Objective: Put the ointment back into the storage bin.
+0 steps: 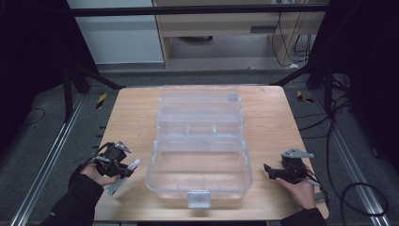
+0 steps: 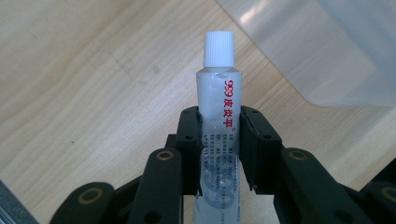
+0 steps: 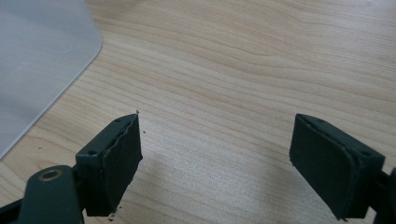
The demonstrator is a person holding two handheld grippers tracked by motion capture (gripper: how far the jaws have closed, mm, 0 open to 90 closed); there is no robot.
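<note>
A clear plastic organiser box [image 1: 200,155] lies open mid-desk [image 1: 131,122], bare wood either side. The left gripper [image 2: 219,140] clamps a white-capped ointment tube [image 2: 219,93] near the box's left edge; the right gripper [image 3: 215,163] gapes empty over the desk's right side

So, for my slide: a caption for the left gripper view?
Left gripper clamps a white-capped ointment tube over the wooden table, beside a clear plastic box.

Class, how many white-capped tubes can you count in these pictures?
1: a grey, white-capped ointment tube, clamped in the left gripper left of the clear plastic box.
</note>
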